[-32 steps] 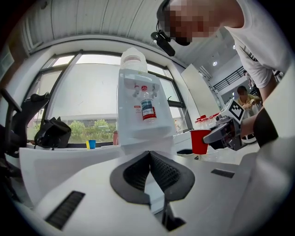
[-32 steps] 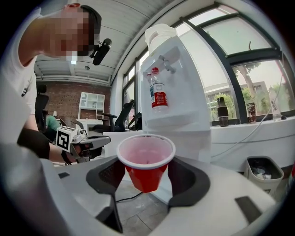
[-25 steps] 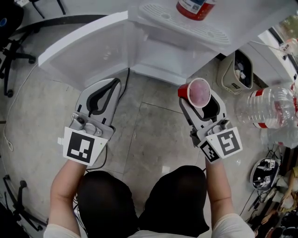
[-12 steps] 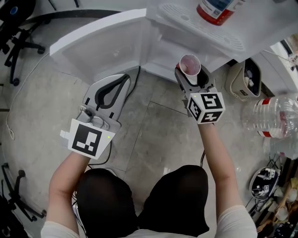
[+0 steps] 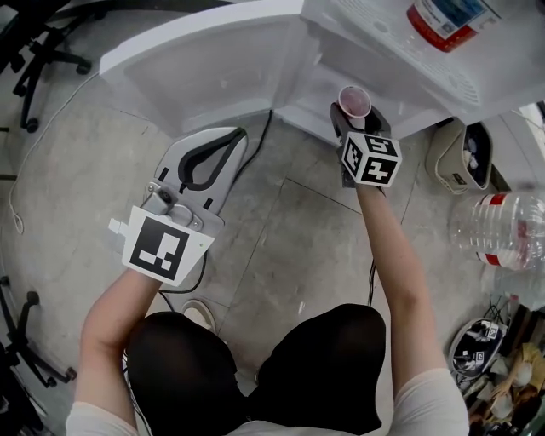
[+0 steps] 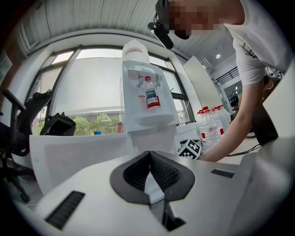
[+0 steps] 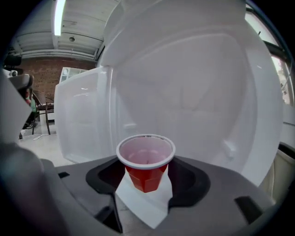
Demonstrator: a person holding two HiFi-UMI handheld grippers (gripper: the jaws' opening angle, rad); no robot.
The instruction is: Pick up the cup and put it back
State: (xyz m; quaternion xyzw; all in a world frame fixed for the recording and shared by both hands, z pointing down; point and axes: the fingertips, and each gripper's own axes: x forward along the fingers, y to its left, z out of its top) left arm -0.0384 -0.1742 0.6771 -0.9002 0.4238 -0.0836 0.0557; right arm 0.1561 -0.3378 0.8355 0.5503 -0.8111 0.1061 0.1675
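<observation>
The right gripper (image 5: 352, 117) is clamped on a red cup (image 7: 145, 160), its two dark pads pressing the cup's sides below the white rim. The cup stands upright with its mouth up and looks empty. It is held low at the front of the water dispenser (image 5: 375, 51), right at the mouth of the lower compartment (image 7: 193, 87), whose white walls fill the right gripper view behind it. The compartment's door (image 5: 192, 60) is swung wide open to the left of the opening. Whether the cup's base touches anything under it cannot be told.

The left gripper (image 5: 228, 141) is clenched on nothing: in the left gripper view its ribbed pads (image 6: 163, 170) meet at the tips, with no object between them. It hangs in front of the open door, to the left of the dispenser's opening and well apart from the cup.

A small bottle (image 5: 444, 20) with a red band and a blue label stands on the dispenser's tray, above the compartment. A large clear water bottle (image 5: 501, 228) lies on the tiled floor (image 5: 289, 247) to the right of the dispenser.
</observation>
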